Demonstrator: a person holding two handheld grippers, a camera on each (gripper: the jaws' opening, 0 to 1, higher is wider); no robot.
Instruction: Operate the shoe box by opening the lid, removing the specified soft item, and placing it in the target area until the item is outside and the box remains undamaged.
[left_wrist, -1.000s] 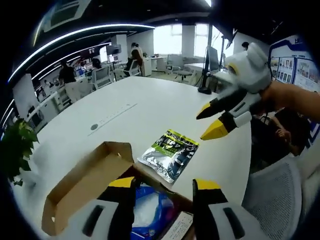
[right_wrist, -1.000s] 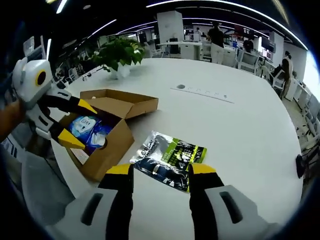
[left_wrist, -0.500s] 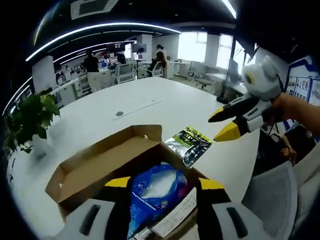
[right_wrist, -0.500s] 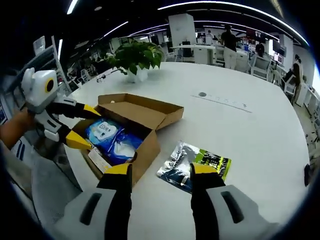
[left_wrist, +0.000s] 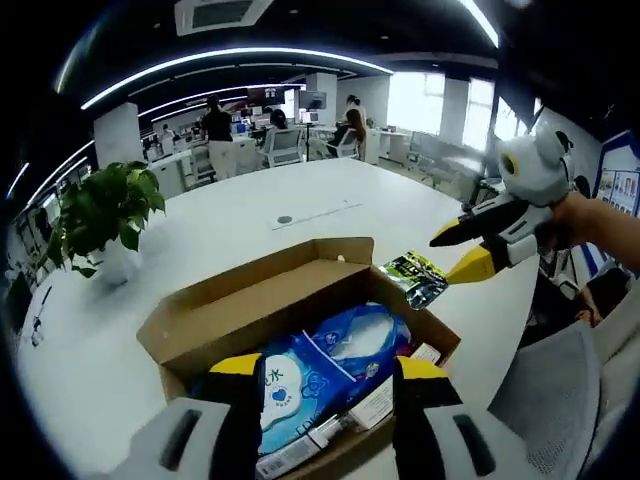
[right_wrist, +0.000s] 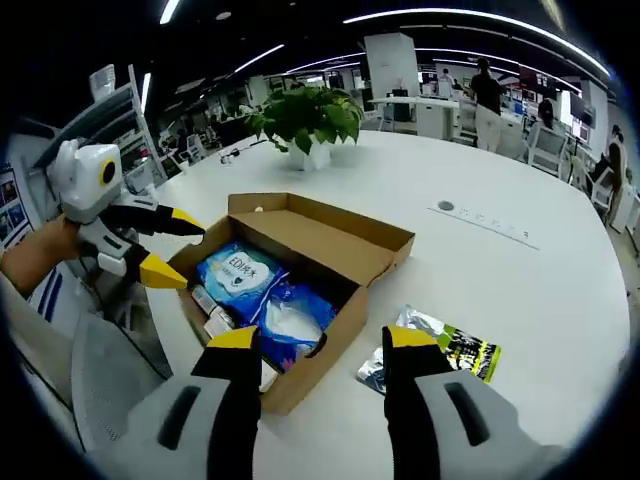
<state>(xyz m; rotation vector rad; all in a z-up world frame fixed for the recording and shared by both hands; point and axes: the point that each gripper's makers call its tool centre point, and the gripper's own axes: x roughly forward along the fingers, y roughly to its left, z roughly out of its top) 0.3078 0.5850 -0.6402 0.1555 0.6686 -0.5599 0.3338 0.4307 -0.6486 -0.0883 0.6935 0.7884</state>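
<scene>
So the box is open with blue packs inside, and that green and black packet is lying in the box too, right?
Not quite. The box is open with blue packs inside, but the green and black packet lies on the white table beside the box, as the right gripper view shows.

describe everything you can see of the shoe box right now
The shoe box is plain brown cardboard, sitting open on the white table, its hinged lid folded back flat behind it. Inside lie blue and white soft packs and some paper cards by one end wall. No dents or tears show. A green and silver pouch lies on the table beside it, apart. The left tool hovers open at one end; the right tool, also open, stays clear.
</scene>
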